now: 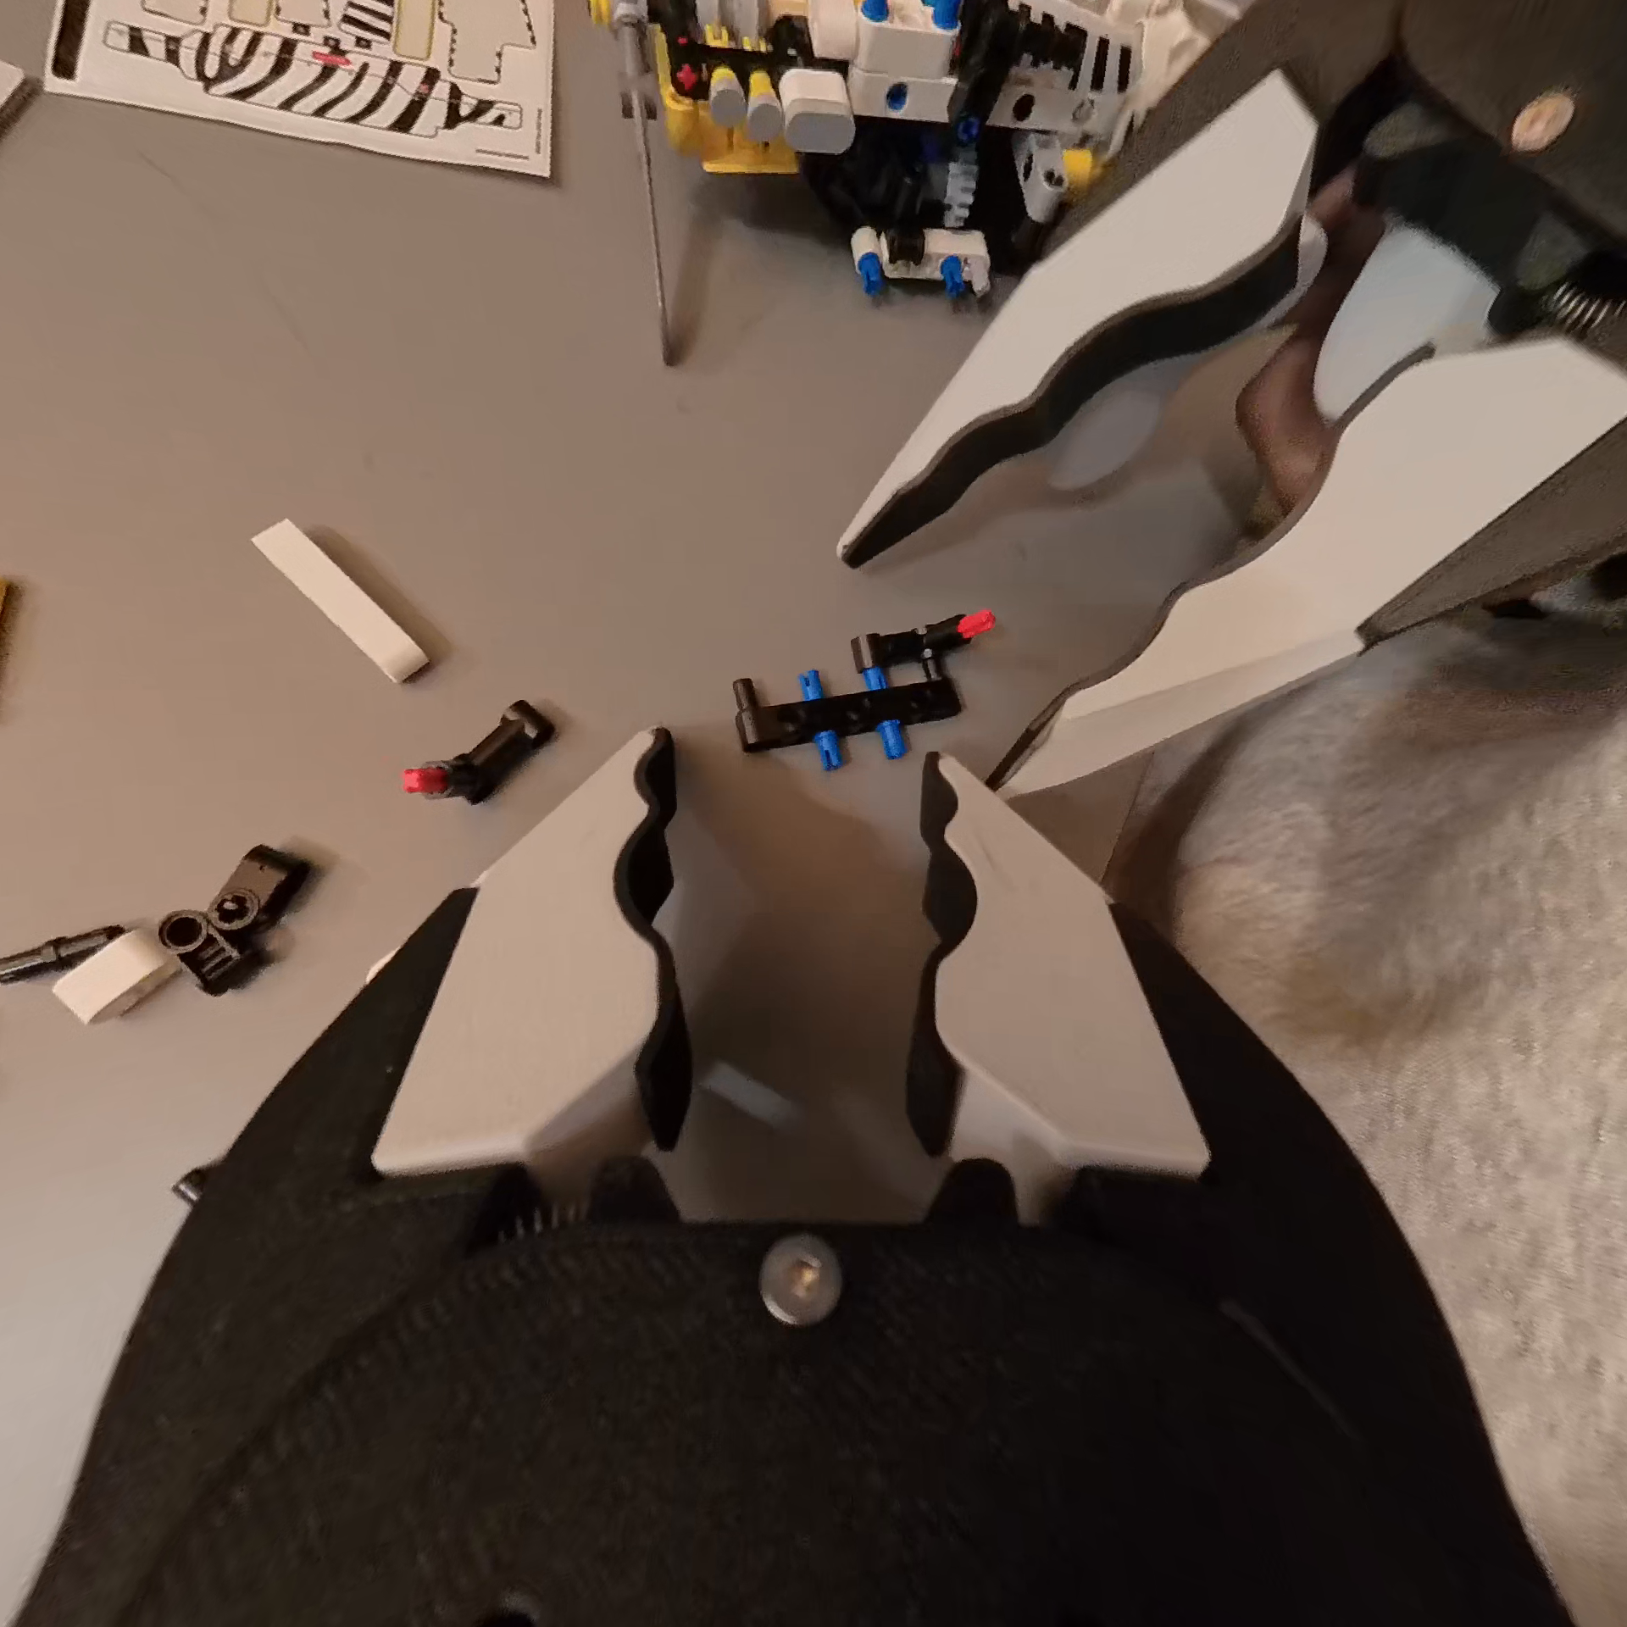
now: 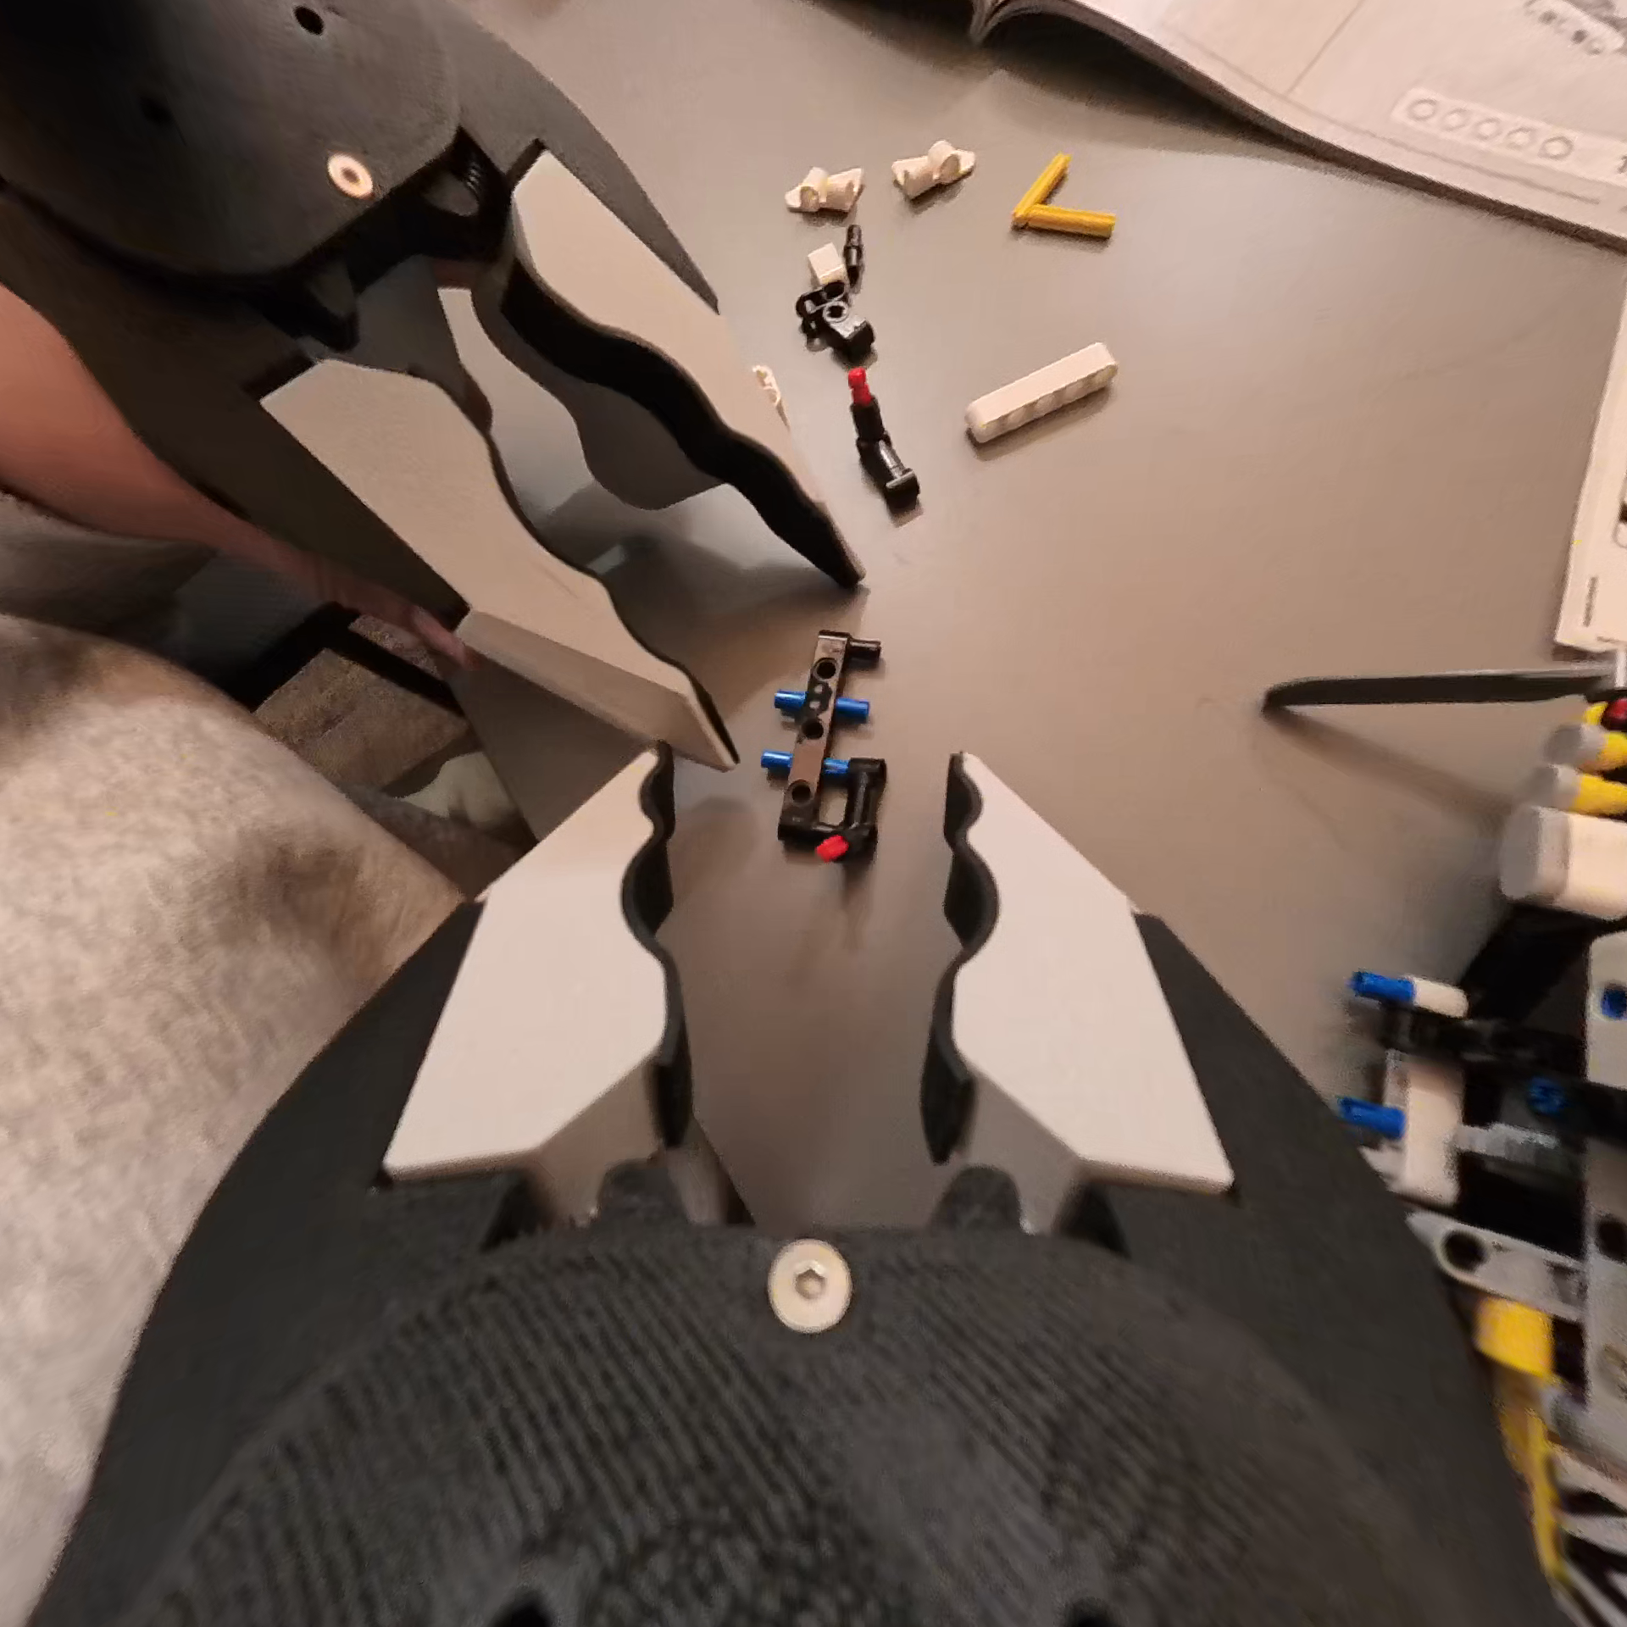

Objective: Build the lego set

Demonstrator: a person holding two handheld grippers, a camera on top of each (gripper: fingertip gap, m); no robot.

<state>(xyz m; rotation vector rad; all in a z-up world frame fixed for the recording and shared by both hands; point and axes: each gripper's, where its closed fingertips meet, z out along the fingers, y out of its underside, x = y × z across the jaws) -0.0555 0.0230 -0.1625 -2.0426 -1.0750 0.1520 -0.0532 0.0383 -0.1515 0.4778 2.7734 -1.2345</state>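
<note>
Black beam assembly (image 2: 828, 744) flat on grey worktop (image 2: 1144, 616). Left gripper (image 1: 797, 748) and right gripper (image 2: 810, 761) just beside it, fingers wide apart, empty; contact apparently nil.

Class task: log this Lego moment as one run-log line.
left claw: open, empty | right claw: open, empty | black plastic beam with blue pins: on grey table, between both claws | step: ungrasped
</note>
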